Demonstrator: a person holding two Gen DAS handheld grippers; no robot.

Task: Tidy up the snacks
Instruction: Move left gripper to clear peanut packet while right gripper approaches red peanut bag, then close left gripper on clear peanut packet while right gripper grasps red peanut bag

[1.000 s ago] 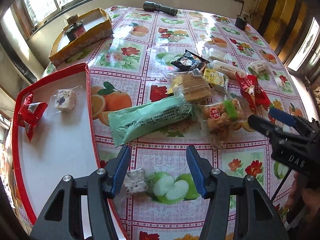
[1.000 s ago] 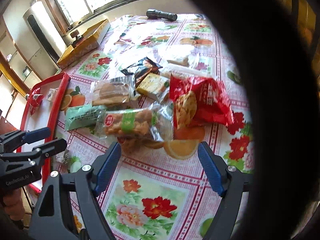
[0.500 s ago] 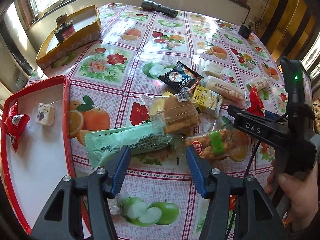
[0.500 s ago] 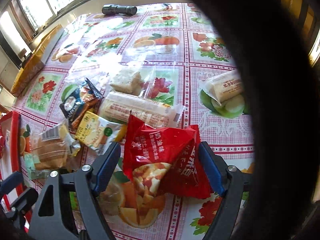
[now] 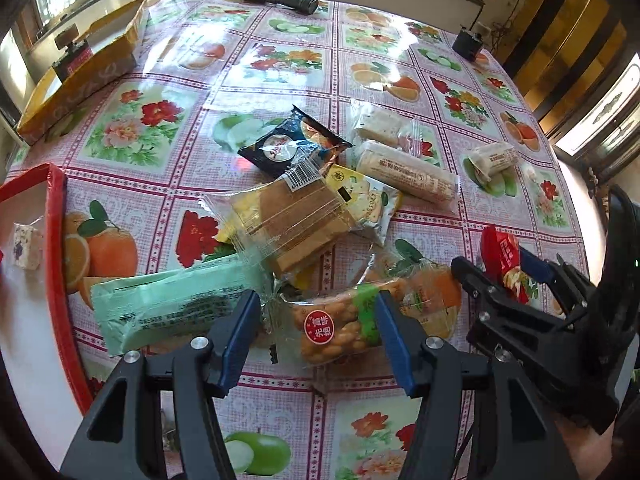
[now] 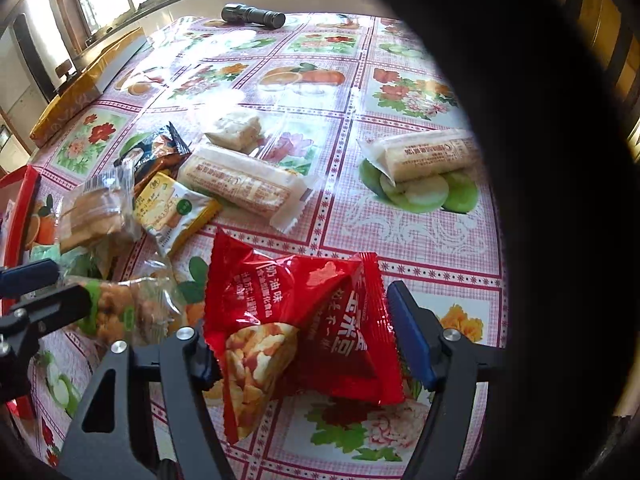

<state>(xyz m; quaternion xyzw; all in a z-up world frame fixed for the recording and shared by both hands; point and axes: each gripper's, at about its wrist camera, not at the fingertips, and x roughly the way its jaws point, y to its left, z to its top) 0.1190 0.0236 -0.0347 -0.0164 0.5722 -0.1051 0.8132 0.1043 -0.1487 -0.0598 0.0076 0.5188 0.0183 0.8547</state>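
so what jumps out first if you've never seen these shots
The red bag fills the near centre of the right wrist view, sitting between the open fingers of the right claw. Behind it a jumble of snacks crowds the floral cloth. The left claw is open around a clear pack, with a red tray at the left edge.
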